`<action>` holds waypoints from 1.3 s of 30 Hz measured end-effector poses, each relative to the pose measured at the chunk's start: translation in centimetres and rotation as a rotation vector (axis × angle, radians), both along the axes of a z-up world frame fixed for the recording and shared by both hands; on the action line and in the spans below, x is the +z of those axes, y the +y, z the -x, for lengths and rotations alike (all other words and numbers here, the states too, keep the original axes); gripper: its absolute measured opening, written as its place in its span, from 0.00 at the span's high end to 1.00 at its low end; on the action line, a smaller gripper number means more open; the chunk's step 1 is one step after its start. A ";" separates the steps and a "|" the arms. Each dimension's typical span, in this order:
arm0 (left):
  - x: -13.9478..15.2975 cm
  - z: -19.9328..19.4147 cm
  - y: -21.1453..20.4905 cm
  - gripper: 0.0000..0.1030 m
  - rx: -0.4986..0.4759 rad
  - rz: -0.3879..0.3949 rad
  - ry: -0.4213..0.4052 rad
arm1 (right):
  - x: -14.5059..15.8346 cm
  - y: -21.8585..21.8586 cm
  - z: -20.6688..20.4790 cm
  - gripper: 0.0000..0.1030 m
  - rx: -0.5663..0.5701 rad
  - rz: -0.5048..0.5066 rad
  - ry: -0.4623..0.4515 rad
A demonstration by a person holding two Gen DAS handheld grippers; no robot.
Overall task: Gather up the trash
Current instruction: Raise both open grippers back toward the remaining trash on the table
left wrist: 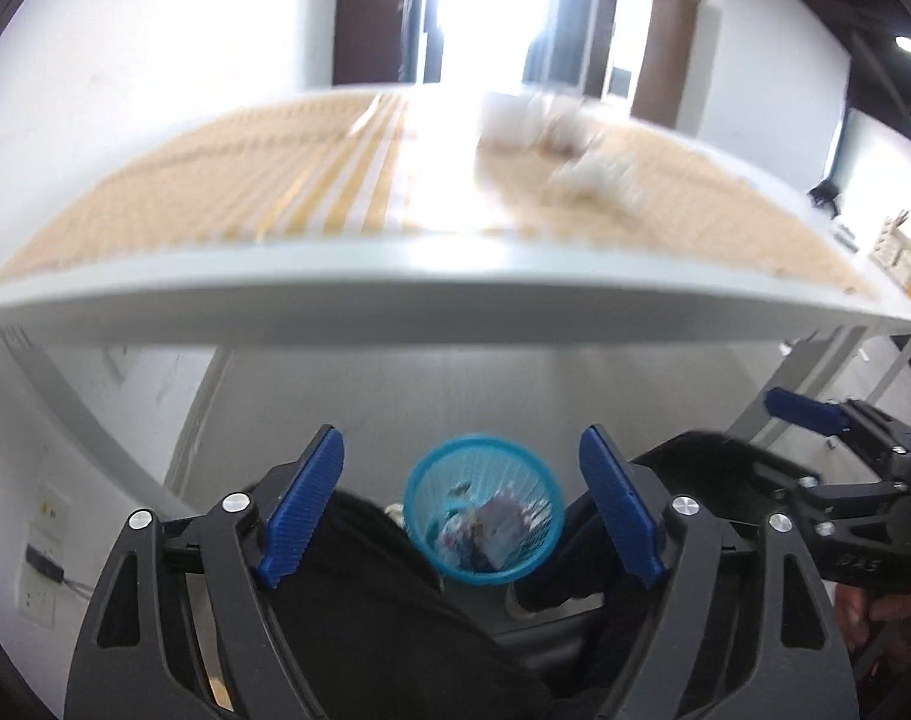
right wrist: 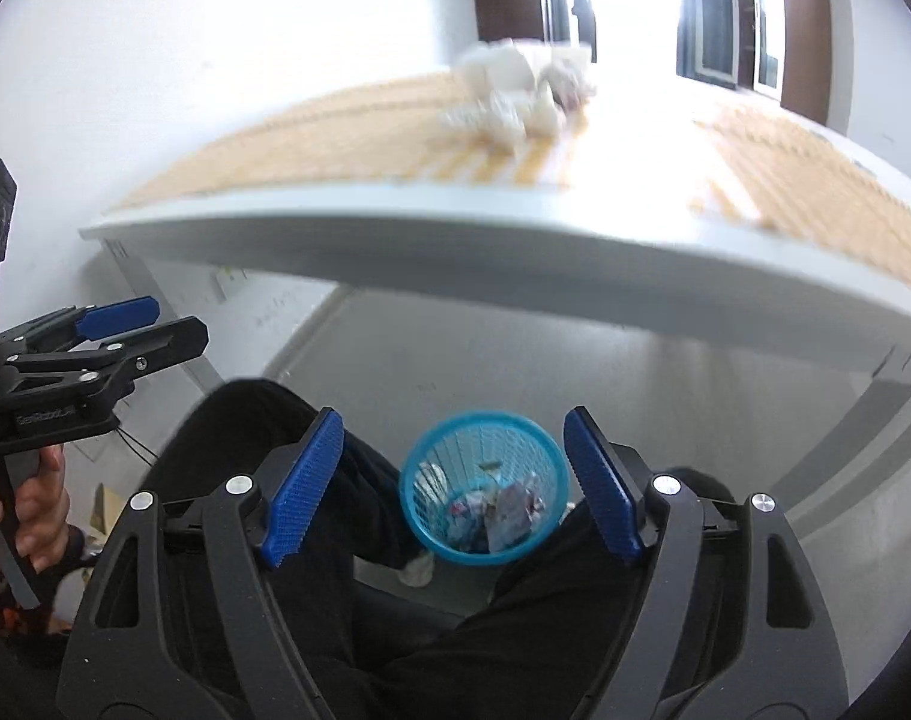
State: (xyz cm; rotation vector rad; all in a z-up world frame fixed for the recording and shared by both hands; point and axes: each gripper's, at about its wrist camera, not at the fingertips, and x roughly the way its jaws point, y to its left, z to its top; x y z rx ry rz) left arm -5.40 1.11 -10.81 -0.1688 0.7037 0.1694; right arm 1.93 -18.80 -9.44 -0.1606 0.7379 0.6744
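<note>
A small blue mesh bin (left wrist: 484, 510) stands on the floor between a person's dark-trousered legs, with crumpled wrappers (left wrist: 494, 531) inside. My left gripper (left wrist: 463, 513) hangs above it, open, nothing between its blue pads. The same bin (right wrist: 484, 487) shows in the right wrist view, framed by my right gripper (right wrist: 455, 483), also open and empty. Blurred white crumpled trash (left wrist: 593, 171) lies on the table's far side, and appears as a white pile (right wrist: 518, 93) in the right wrist view. Each gripper shows in the other's view: the right one (left wrist: 815, 420) and the left one (right wrist: 125, 324).
A white table (left wrist: 395, 276) with a tan patterned mat spans both views above the bin. Its metal legs (right wrist: 887, 384) stand on the grey floor. A white wall with sockets (left wrist: 44, 546) is at left. A hand (right wrist: 29, 498) holds the left gripper's handle.
</note>
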 end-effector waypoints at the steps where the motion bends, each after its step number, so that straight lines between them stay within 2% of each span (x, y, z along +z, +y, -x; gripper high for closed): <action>1: 0.8 0.1 -0.1 0.19 -0.008 -0.004 -0.017 | 0.5 0.0 0.1 0.25 0.000 -0.004 -0.013; 8: 5.5 0.3 -0.5 0.12 -0.006 -0.047 -0.099 | 3.7 0.5 -0.1 0.24 0.008 -0.009 -0.076; 14: 7.7 -0.4 0.2 0.06 -0.024 -0.043 -0.137 | 6.4 1.3 -1.9 0.16 0.006 -0.032 -0.109; 20: 9.7 -2.5 0.9 0.06 -0.022 -0.040 -0.189 | 8.2 2.5 -4.3 0.10 -0.003 -0.063 -0.117; 28: 10.5 -7.2 2.3 0.06 -0.064 -0.061 -0.176 | 8.3 5.0 -8.5 0.09 -0.027 -0.029 -0.103; 35: 10.7 -10.8 3.7 0.06 -0.098 -0.085 -0.136 | 6.9 7.6 -12.8 0.09 -0.042 0.033 -0.050; 39: 10.7 -13.3 5.0 0.06 -0.107 -0.052 -0.122 | 6.6 8.6 -14.6 0.09 -0.042 0.052 -0.037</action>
